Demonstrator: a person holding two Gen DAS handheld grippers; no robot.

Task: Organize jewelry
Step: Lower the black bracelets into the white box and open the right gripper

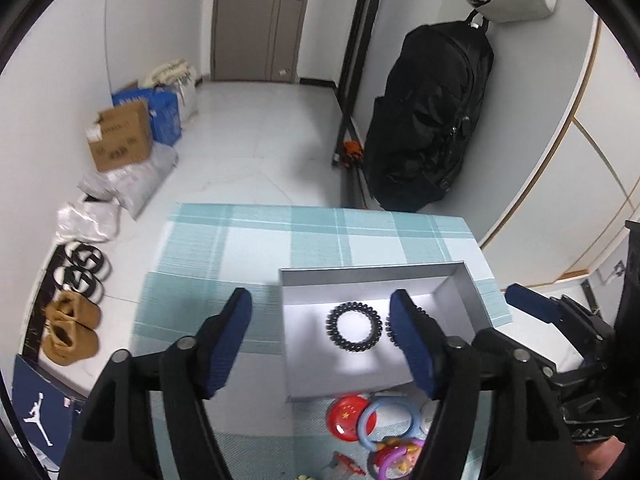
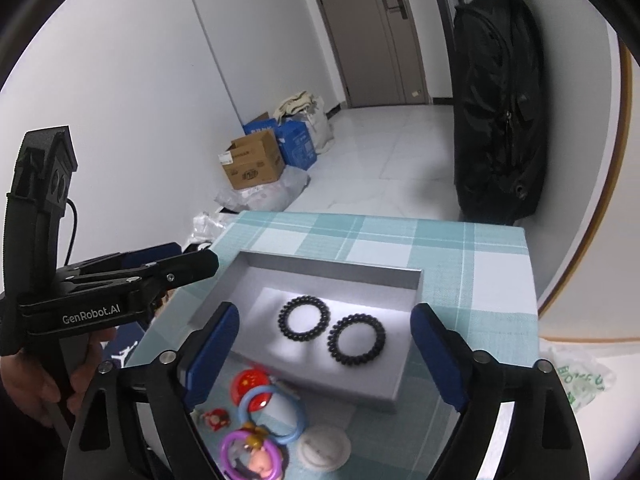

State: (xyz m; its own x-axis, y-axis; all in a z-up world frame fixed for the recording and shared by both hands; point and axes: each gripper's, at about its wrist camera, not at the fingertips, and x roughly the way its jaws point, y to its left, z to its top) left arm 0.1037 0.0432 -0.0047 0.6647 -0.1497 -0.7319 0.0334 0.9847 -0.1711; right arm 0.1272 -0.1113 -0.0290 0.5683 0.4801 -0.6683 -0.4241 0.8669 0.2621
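A shallow grey box [image 1: 460, 292] [image 2: 412, 280] lies on the teal plaid tablecloth [image 1: 280, 240]. Two black spiral hair ties rest inside it: one [image 1: 331, 326] [image 2: 280, 318] to the left, the other [image 2: 331, 340] to its right, half hidden behind a finger in the left wrist view. My left gripper [image 1: 320, 294] hovers open over the box's left part, nothing between its fingers. My right gripper [image 2: 325, 308] is open above the box, holding nothing. In front of the box lie a red round badge [image 2: 250, 382], a blue ring [image 2: 296, 404], a purple ring with a small doll [image 2: 226, 452] and a white disc [image 2: 324, 450].
A black backpack [image 1: 432, 120] hangs beyond the table's far right corner. Cardboard and blue boxes [image 1: 120, 140], plastic bags and shoes [image 1: 72, 328] sit on the floor to the left. A plastic bag [image 2: 580, 376] lies right of the table.
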